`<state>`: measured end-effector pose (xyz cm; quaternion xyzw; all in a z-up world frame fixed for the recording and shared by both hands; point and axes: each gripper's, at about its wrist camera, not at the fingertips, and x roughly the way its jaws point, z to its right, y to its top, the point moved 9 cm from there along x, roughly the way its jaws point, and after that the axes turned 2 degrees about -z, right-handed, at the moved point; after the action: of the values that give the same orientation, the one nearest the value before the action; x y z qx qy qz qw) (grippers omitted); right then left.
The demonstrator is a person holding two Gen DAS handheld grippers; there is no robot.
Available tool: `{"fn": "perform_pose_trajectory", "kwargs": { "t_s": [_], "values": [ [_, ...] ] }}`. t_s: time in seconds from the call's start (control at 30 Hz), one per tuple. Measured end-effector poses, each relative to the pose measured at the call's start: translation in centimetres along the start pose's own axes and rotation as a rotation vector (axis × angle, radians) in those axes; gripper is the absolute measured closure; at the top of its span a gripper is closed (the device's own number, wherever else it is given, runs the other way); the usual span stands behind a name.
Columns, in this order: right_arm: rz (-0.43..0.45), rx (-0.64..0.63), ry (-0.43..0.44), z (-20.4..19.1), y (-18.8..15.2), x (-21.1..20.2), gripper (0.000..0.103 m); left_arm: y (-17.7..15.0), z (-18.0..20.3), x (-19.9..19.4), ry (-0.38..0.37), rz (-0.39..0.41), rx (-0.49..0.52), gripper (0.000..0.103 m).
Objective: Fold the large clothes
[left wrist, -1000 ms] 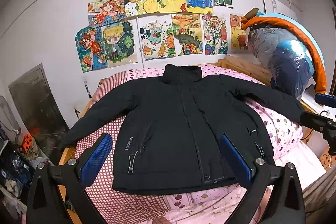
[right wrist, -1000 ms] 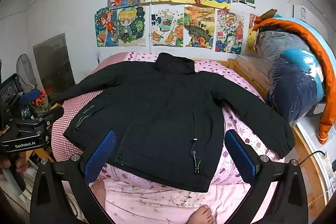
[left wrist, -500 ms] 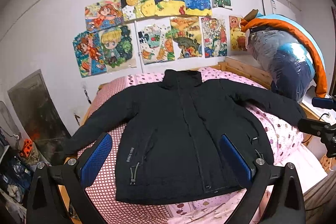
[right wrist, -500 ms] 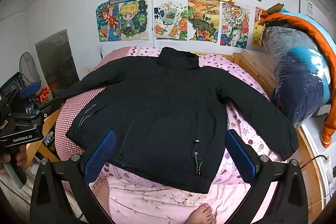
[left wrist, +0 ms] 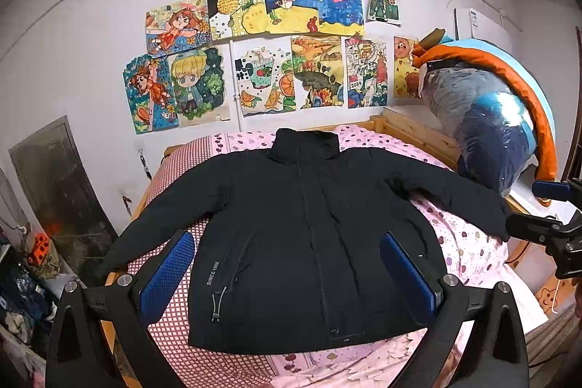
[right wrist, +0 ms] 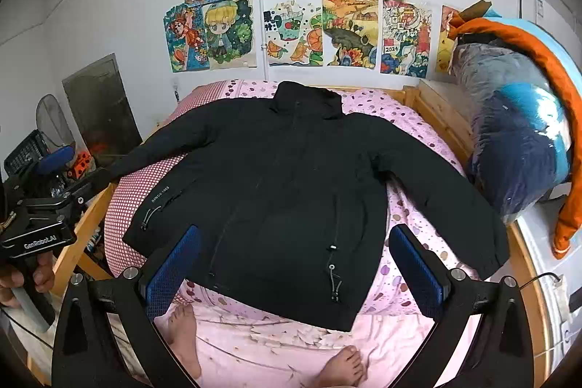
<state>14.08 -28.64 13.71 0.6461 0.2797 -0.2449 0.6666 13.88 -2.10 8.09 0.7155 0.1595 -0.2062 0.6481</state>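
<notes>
A wooden-framed bed [left wrist: 407, 130] filled the middle of both views, its pale timber rail running along the right side toward the upper right of the frame. A pink spotted cover [left wrist: 469, 242] lay over most of it, and a red-and-white checked cloth [left wrist: 171, 311] covered the left part, reaching down to the lower left. Directly on these lay a black jacket [left wrist: 309, 242], spread flat and front up, collar toward the wall at upper centre, hem toward the bottom of the frame. Its sleeves [right wrist: 447, 202] stretched out to either side, the left cuff hanging past the bed's left edge.
</notes>
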Motion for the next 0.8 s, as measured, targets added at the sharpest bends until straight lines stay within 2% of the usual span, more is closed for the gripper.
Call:
{"fn": "perform_pose_trajectory", "kwargs": {
  "t_s": [0.2,0.4,0.57,0.7,0.8],
  "values": [
    [-0.055,-0.009,0.012,0.1,-0.5,-0.2,0.001,-0.8,0.2,0.0,0.010,-0.061,-0.020,0.000],
    [-0.142,0.021,-0.006,1.8,-0.3,3.3,0.001,-0.2,0.9,3.3,-0.009,-0.132,-0.046,0.000],
    [-0.151,-0.006,-0.063,3.2,1.4,7.5,0.001,1.1,1.5,8.0,-0.020,-0.179,-0.062,0.000],
    [-0.151,0.067,-0.069,5.7,3.1,11.4,0.001,3.0,2.6,13.5,-0.041,-0.199,-0.066,0.000],
    [-0.105,0.167,-0.103,9.4,4.2,15.4,0.001,4.5,4.1,18.0,-0.049,-0.180,-0.020,0.000]
  ]
}}
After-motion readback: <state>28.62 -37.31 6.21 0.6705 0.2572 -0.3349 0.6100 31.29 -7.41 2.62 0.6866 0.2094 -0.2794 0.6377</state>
